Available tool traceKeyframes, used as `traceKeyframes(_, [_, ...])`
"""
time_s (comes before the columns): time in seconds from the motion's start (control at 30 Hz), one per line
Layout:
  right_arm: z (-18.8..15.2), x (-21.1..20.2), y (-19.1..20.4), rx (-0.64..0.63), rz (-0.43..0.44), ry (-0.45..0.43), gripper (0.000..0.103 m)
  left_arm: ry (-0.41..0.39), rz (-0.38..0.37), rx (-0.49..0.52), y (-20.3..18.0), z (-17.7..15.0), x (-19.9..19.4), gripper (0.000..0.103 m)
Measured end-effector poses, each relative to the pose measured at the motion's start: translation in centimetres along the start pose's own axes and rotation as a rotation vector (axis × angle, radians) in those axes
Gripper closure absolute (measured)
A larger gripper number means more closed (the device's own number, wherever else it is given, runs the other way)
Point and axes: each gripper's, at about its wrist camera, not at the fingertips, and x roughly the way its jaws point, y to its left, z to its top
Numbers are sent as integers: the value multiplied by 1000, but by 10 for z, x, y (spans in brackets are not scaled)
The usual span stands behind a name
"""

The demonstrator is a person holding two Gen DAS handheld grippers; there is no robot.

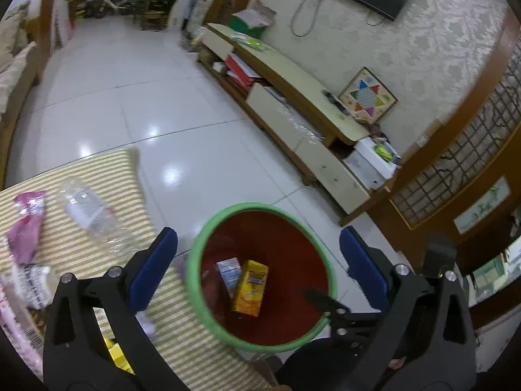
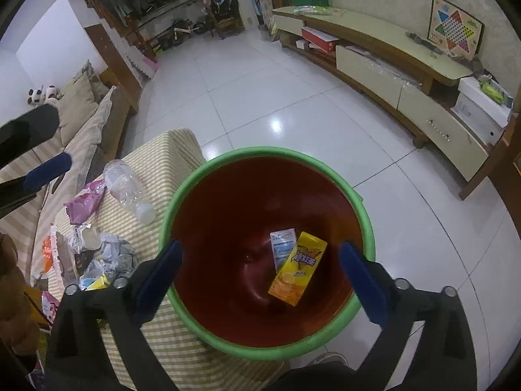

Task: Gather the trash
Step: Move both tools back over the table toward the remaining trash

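Both sets of tongs hung over the bin – the left tongs and right tongs were spread wide with nothing between the blue pads. Down on the bin's red bottom a yellow juice carton lay touching a small white carton, while the bin itself stood on the floor just beside the striped tabletop. Still on the tabletop – a clear plastic bottle, a pink wrapper and some crumpled wrappers near the edge.
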Motion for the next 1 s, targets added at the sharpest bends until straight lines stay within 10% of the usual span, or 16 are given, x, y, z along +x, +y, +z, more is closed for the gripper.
traceKeyframes(1.0, [-34, -14, 193, -308, 141, -24, 7, -53, 337, -314, 185, -122, -180, 5])
